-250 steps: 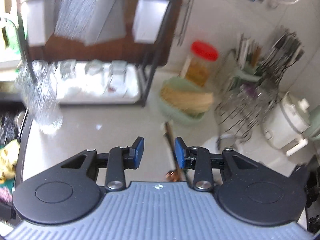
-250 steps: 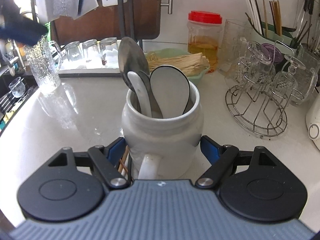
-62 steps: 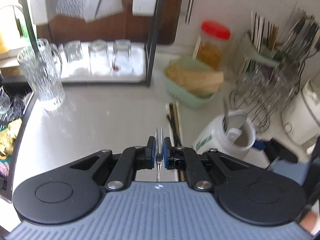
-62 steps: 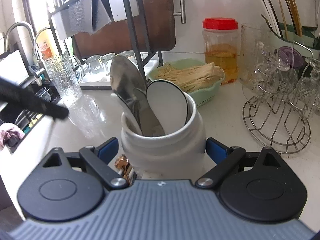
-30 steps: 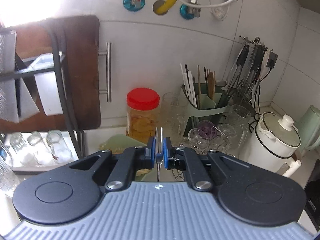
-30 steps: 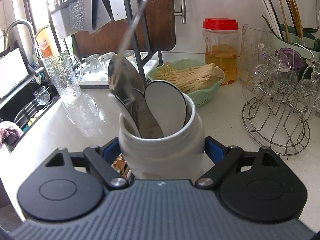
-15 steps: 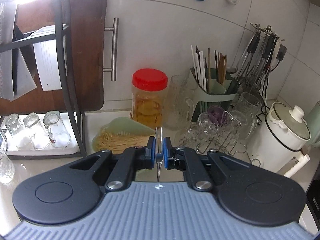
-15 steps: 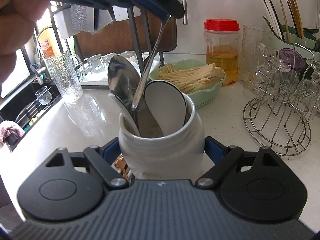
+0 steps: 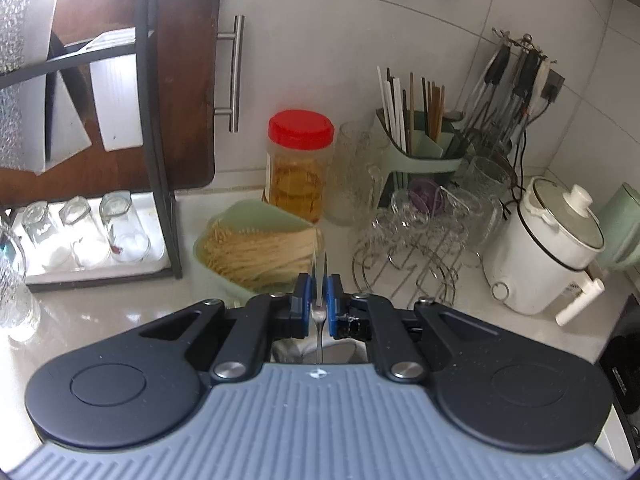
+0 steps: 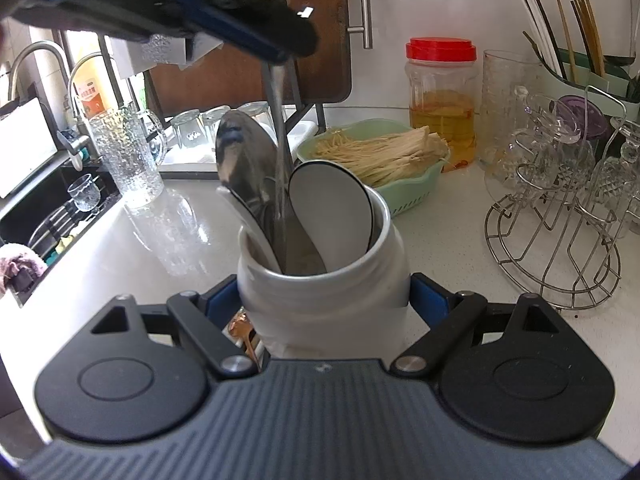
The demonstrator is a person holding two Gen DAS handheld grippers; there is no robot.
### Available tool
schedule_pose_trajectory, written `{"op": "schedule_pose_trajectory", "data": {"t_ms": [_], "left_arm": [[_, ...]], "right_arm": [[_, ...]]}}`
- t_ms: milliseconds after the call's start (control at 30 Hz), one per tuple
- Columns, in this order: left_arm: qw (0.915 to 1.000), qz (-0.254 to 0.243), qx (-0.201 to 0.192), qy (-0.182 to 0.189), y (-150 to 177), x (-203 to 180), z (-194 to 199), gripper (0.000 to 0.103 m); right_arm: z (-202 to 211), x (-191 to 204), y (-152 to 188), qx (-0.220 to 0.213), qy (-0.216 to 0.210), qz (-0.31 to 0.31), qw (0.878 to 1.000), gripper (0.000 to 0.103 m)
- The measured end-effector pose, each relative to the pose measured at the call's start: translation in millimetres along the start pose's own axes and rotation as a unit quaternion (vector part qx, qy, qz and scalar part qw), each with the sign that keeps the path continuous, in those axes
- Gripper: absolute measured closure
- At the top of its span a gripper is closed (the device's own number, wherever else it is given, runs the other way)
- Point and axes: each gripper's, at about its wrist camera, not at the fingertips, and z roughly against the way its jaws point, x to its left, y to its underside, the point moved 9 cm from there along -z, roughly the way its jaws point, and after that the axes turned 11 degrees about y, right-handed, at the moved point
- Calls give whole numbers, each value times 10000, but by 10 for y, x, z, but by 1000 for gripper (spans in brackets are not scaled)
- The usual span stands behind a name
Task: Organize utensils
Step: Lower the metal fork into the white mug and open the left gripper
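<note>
Right wrist: slim shiny steel fork (image 10: pixel 280 128) upright in white jar (image 10: pixel 324 300)

black linkage arms, blue fingers (image 9: pixel 305 296), possibly rubber-padded

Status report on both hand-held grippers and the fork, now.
Left hand-held gripper shut on fork, handle down in white jar. Right hand-held gripper clamps jar. Spoons crowd the jar mouth.
</note>
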Motion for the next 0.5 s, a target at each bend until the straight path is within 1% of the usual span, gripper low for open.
{"op": "schedule_pose_trajectory", "data": {"t_ms": [200, 400, 500], "left_arm": [[9992, 152, 365, 67, 137, 15, 111, 93], [9956, 342, 815, 302, 262, -21, 131, 93], [9934, 445, 976, 416, 290, -42, 101, 94]], "right_arm": [[-5, -7, 1, 26, 31, -8, 10000, 12], [-8, -6, -4, 63, 36, 23, 10000, 12], [-8, -9, -6, 70, 37, 35, 10000, 12]]}}
